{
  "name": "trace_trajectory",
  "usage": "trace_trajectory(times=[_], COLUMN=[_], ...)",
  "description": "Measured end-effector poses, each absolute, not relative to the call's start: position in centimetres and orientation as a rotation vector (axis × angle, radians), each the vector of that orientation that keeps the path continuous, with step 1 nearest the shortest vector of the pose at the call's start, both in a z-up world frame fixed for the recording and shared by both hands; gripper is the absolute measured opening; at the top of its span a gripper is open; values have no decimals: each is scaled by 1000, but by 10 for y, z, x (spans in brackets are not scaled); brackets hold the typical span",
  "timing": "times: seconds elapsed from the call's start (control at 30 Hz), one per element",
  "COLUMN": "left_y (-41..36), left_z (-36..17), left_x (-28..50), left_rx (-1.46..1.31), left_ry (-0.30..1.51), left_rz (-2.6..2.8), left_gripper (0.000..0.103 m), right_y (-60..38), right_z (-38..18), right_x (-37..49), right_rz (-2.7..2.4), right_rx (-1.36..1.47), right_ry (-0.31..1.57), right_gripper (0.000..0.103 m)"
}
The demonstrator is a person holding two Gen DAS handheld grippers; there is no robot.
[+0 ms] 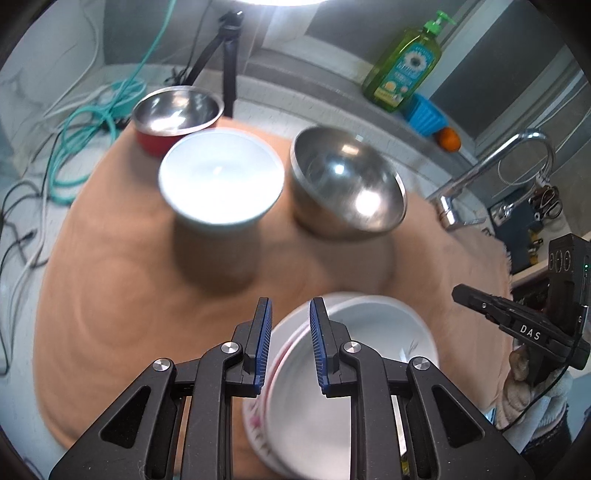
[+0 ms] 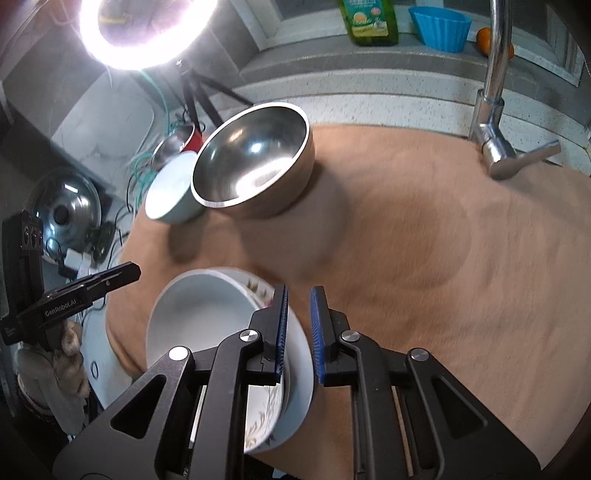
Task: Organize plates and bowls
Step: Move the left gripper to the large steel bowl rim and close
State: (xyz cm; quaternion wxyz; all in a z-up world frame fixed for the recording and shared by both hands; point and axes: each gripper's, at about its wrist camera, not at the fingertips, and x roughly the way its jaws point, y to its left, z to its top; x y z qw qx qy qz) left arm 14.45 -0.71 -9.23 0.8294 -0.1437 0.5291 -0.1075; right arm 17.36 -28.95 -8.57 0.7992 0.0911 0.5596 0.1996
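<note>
A stack of white plates and a patterned bowl (image 1: 343, 369) lies near the front of the tan mat (image 1: 129, 277). My left gripper (image 1: 291, 347) is open, its fingers straddling the stack's left rim. My right gripper (image 2: 297, 332) is open, straddling the stack's (image 2: 207, 321) right rim. Farther back stand a white bowl (image 1: 221, 177), a steel bowl (image 1: 347, 181) and a red-sided steel bowl (image 1: 175, 114). In the right wrist view the steel bowl (image 2: 255, 155) is in front of the white bowl (image 2: 170, 192).
A faucet (image 1: 495, 170) rises at the mat's right. A green soap bottle (image 1: 406, 62), blue cup (image 1: 424, 114) and orange (image 1: 448, 139) sit on the ledge. Cables (image 1: 74, 147) and a tripod (image 1: 225, 62) lie at the left. A ring light (image 2: 140, 33) glares overhead.
</note>
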Motion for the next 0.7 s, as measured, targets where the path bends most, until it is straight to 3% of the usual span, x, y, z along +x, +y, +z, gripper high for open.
trace_trajectory(times=[0.03,0.17,0.7], left_y=[-9,-14,-16], left_z=[-91,-91,-96], left_x=[152,180,273], left_rx=[-310,-346,-271], left_ry=[1117,1115,1110], left_rz=[-234,-251,-184], left_gripper=[19,19,19], right_y=[-290,-293,-275], right_z=[-84,-82,-108], right_x=[180,200,268], right_rz=[431,422,398], right_rx=[210,254,322], right_ry=[1196,1173,1225], right_gripper=[13,38,38])
